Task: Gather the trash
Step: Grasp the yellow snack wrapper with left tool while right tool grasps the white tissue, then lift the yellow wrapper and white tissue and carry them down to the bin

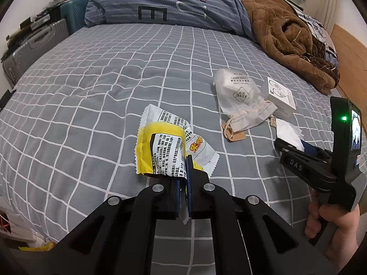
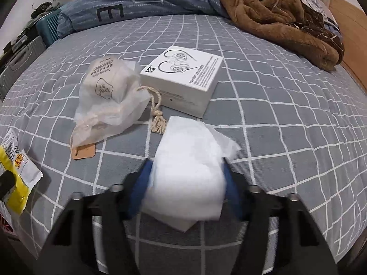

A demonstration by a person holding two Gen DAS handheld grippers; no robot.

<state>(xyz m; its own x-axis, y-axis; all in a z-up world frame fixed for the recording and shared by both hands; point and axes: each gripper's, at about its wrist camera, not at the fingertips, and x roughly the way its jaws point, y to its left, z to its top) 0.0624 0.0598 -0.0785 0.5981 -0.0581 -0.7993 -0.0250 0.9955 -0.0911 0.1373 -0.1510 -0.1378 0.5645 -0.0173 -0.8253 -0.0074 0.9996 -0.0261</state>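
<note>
A home bedroom. A bed [image 1: 96, 87] with a grey, white-checked sheet fills both views. A rumpled blue striped duvet [image 1: 165, 2] lies at twelve o'clock and a brown fleece blanket [image 1: 289, 36] at two o'clock. Hard-shell suitcases [image 1: 34, 45] (one grey, one teal) stand beside the bed at ten o'clock.

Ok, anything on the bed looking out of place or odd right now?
Only the litter itself. A crumpled white tissue sits between the right gripper fingers, its edge blurred. The left gripper is shut on yellow snack wrappers. A cloth pouch in a clear bag leans against the white earphone box. Nothing spilled or broken.
</note>
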